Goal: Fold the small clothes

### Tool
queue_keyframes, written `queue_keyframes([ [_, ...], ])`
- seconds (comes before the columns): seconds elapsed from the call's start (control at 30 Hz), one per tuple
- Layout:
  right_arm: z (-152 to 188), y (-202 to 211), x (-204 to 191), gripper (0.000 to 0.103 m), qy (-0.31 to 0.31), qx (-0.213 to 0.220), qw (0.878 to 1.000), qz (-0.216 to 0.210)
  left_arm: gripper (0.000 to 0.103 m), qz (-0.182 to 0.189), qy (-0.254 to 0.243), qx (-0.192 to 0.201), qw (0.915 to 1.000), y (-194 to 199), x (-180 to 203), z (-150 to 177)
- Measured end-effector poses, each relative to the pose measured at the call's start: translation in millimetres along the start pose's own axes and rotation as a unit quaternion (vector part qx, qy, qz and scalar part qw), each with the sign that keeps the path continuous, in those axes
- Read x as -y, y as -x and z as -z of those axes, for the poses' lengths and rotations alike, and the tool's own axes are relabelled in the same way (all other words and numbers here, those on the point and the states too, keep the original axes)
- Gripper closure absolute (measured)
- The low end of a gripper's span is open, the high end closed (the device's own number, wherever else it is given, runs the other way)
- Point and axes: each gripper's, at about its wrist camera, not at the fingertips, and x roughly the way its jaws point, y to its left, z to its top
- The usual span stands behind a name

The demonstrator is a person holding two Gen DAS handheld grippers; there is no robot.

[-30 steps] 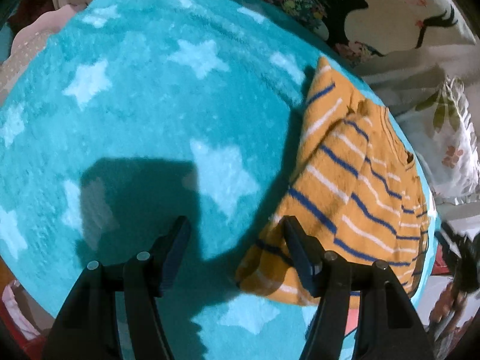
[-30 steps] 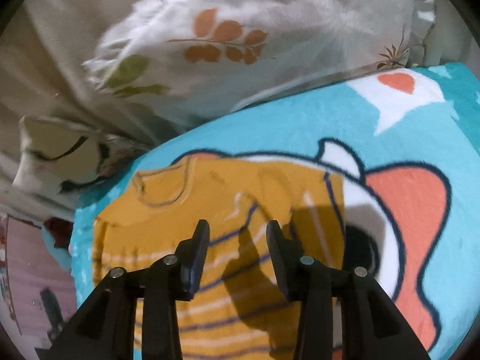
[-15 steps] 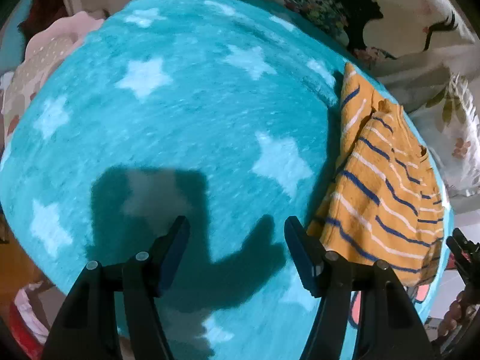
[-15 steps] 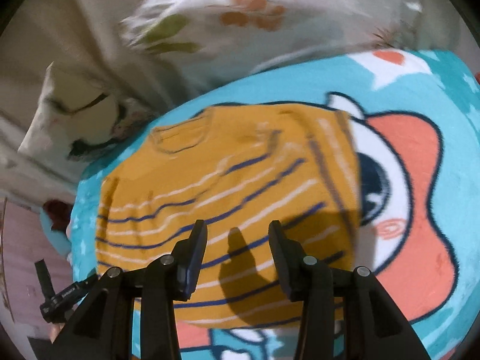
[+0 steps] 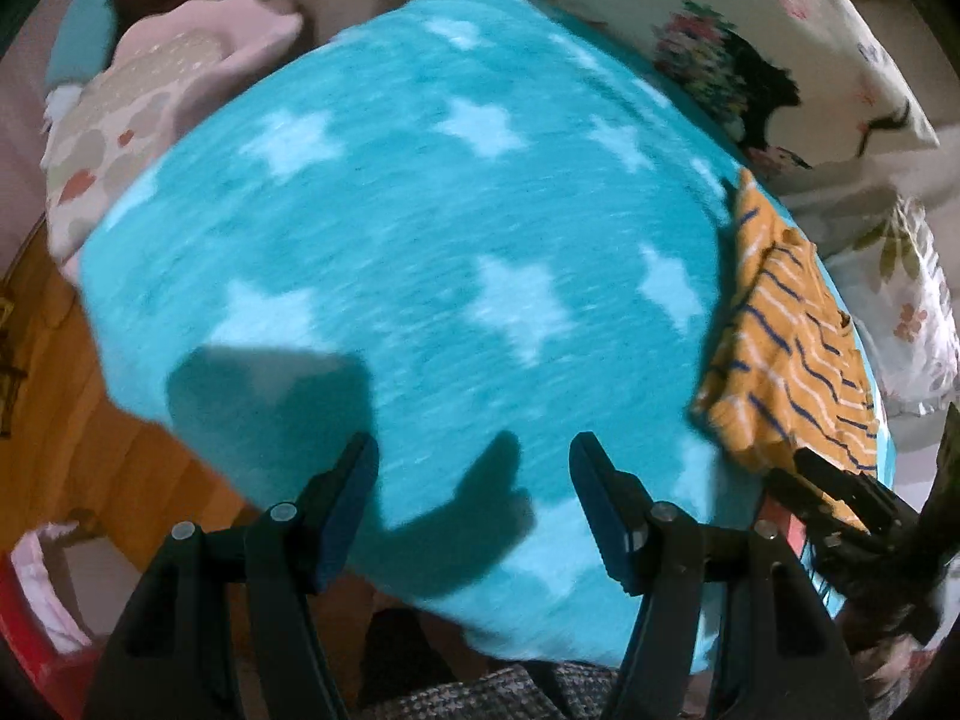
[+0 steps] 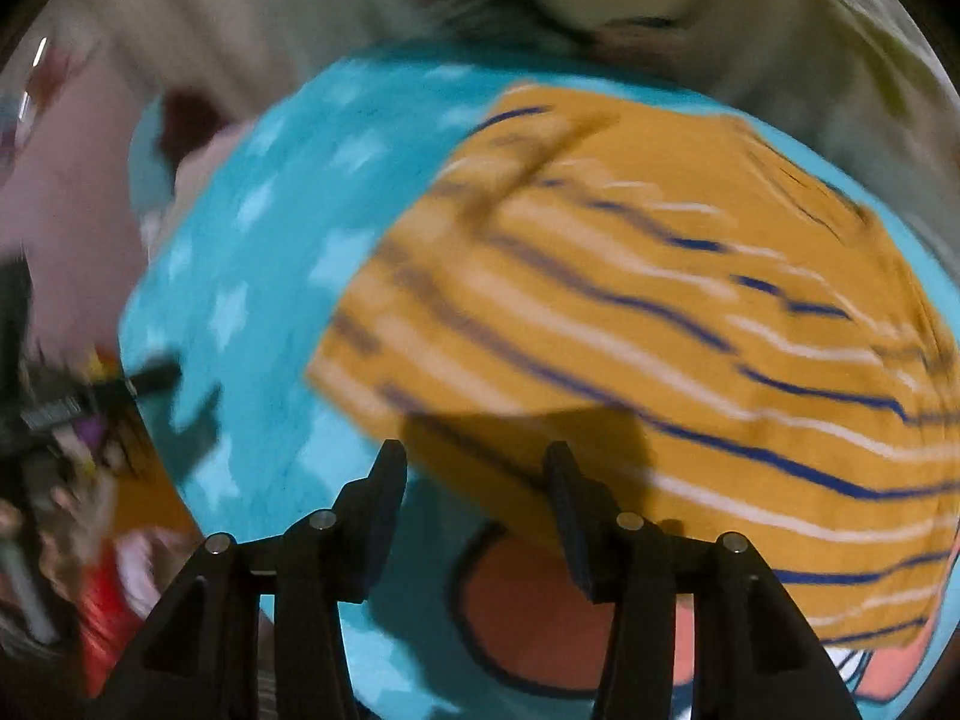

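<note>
Lying beyond both open jaws: striped shirt (image 6: 660, 312).

Fuzzy fleece blanket (image 5: 420, 228), soft knit striped shirt (image 6: 660, 300), matt black plastic tongs (image 5: 474, 504).

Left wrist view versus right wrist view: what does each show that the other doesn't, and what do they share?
Only the left wrist view shows the pink cushion past the blanket's far edge and the floral pillow beyond the shirt. Only the right wrist view shows the blanket's orange cartoon patch, and the shirt filling much of the frame. Both show the teal star blanket and the folded orange striped shirt. The left tool is open and empty; the right tool is opening, nothing between its jaws.
</note>
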Motion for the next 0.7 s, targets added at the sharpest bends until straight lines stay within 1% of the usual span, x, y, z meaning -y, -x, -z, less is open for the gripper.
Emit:
queue_keyframes([
  [0.03,1,-7,-19,0.048,0.033,0.001,0.999,0.032,0.038,0.0,0.006,0.0,1.0,0,-5,1],
  [0.07,2,-10,-27,0.047,0.048,0.001,0.998,0.048,0.038,-0.001,0.014,-0.001,0.9999,1,-13,3],
  [0.1,3,-17,-39,0.045,0.072,-0.001,0.994,0.078,0.038,-0.001,0.021,-0.001,0.9998,3,-22,5],
  [0.17,2,-28,-51,0.045,0.089,-0.006,0.99,0.108,0.038,-0.002,0.033,0.001,0.9994,7,-37,9],
  [0.23,-4,-38,-61,0.045,0.096,-0.004,0.985,0.147,0.038,-0.003,0.041,0.005,0.9991,10,-46,11],
  [0.3,-10,-39,-64,0.045,0.091,0.003,0.982,0.165,0.038,-0.003,0.046,0.009,0.9989,16,-57,14],
  [0.4,-28,-46,-70,0.046,0.079,0.004,0.977,0.198,0.037,-0.002,0.052,0.01,0.9986,17,-67,16],
  [0.47,-39,-51,-72,0.049,0.067,0.005,0.973,0.223,0.037,0.001,0.054,0.009,0.9985,18,-72,18],
  [0.53,-49,-55,-73,0.057,0.052,0.004,0.97,0.237,0.037,0.006,0.054,0.008,0.9985,19,-76,20],
  [0.6,-58,-60,-74,0.058,0.041,0.002,0.967,0.25,0.037,0.01,0.052,0.006,0.9986,19,-77,22],
  [0.7,-64,-66,-78,0.058,0.048,0.005,0.961,0.272,0.037,0.017,0.052,0.002,0.9985,19,-80,24],
])
